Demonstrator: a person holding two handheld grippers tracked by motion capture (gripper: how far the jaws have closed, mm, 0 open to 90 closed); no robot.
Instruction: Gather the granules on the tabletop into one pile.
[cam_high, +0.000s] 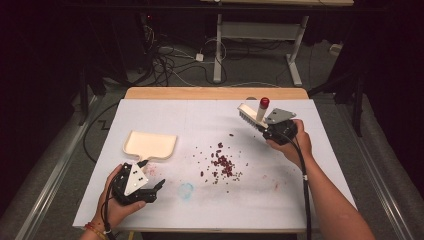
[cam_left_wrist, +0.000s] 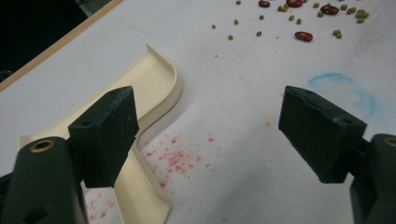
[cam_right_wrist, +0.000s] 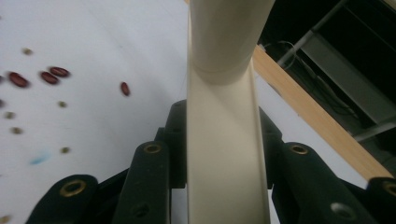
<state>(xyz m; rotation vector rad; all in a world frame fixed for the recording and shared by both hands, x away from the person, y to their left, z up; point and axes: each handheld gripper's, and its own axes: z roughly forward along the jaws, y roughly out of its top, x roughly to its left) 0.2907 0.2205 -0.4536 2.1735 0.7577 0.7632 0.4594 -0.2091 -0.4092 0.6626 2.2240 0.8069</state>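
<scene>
A: From the high view, what is seen?
B: A brush is clamped in the right gripper above the table; beans are scattered mid-table.

A: The left gripper view?
B: The left gripper is held released beside an empty dustpan. No writing is readable.

A: The right gripper view?
B: The brush handle is pinched.

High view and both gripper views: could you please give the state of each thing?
Brush: clamped in right hand-held gripper, lifted off table.
Dustpan: flat on table, empty.
Left hand-held gripper: open, beside dustpan handle.
Beans: scattered loose on table.
</scene>
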